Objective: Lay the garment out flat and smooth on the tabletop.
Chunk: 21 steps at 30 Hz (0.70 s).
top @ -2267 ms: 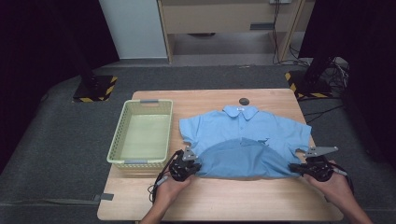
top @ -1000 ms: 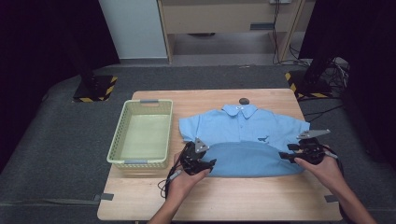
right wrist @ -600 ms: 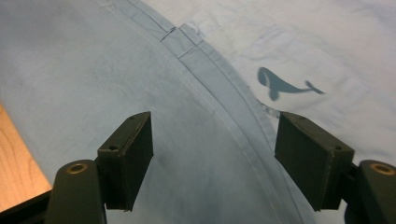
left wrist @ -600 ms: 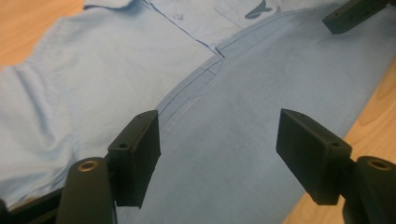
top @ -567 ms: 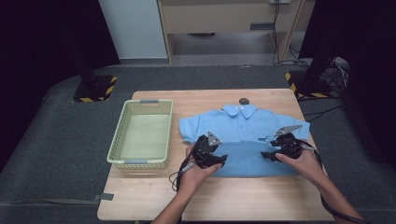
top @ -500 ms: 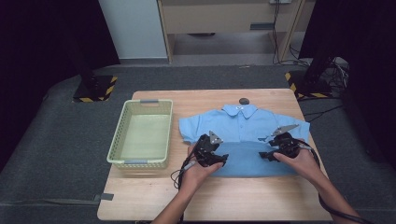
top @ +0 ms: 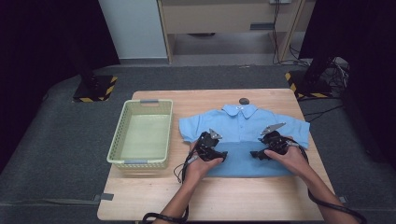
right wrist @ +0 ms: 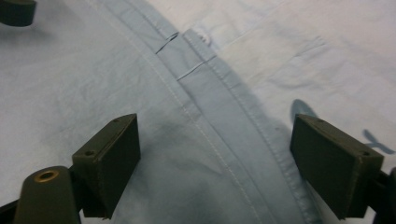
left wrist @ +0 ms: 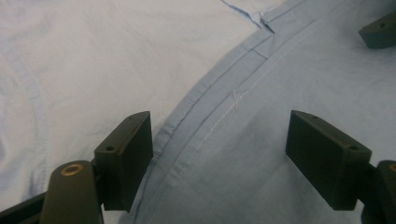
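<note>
A light blue short-sleeved shirt (top: 243, 122) lies flat on the wooden table (top: 233, 196), collar at the far side. Its lower part is folded up, and the hem (left wrist: 210, 121) runs diagonally under my jaws. My left gripper (top: 219, 153) rests on the fold left of centre, open, its jaws wide apart over the hem (left wrist: 224, 158). My right gripper (top: 258, 153) faces it from right of centre, also open, straddling the hem (right wrist: 224, 163). Nothing is pinched in either one. The fingertips (left wrist: 380, 30) of the other gripper show at the edge of each gripper view.
A pale green plastic basket (top: 138, 162) stands empty at the left of the table, close to the shirt's left sleeve. A small black round object (top: 243, 101) lies beyond the collar near the far edge. Bare wood runs along the near edge.
Both grippers have moved from the shirt's outer lower corners inward and slightly away from the person, towards the middle of the fold. They now face each other there.
</note>
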### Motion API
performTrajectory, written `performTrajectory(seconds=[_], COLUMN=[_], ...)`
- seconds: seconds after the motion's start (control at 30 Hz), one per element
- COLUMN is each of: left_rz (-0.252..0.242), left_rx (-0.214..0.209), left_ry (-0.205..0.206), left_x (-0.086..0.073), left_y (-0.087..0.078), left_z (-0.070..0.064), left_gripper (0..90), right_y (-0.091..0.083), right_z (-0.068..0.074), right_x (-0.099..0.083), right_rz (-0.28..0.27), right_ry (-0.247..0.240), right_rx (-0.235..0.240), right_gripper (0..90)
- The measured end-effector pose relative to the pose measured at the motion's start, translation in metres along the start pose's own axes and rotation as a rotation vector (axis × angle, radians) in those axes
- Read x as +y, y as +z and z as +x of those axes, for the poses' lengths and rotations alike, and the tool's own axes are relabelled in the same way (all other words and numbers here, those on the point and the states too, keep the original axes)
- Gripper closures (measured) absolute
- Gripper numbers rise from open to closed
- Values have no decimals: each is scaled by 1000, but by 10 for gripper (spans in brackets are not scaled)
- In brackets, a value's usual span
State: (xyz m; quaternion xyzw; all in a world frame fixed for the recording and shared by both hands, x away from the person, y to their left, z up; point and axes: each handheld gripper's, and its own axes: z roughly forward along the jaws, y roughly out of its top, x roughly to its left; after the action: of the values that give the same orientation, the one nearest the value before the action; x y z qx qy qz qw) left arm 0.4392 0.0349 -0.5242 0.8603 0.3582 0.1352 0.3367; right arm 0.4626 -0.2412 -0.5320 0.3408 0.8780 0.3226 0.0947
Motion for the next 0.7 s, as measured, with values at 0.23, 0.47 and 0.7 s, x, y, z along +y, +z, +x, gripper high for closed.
performTrajectory(seconds=[0.23, 0.47, 0.7], left_rz=[15, 2, -4], left_rx=[-12, 3, 4], left_ry=[20, 48, 42], left_x=[-5, -8, -8], left_y=[6, 2, 0], left_z=[-5, -11, -18], left_gripper=[257, 435, 698], right_y=[-3, -7, -8], right_z=[12, 23, 25], right_x=[0, 1, 1], right_rz=[17, 40, 42], right_ry=[-67, -128, -116], right_rx=[17, 6, 7], right_gripper=[326, 609, 876])
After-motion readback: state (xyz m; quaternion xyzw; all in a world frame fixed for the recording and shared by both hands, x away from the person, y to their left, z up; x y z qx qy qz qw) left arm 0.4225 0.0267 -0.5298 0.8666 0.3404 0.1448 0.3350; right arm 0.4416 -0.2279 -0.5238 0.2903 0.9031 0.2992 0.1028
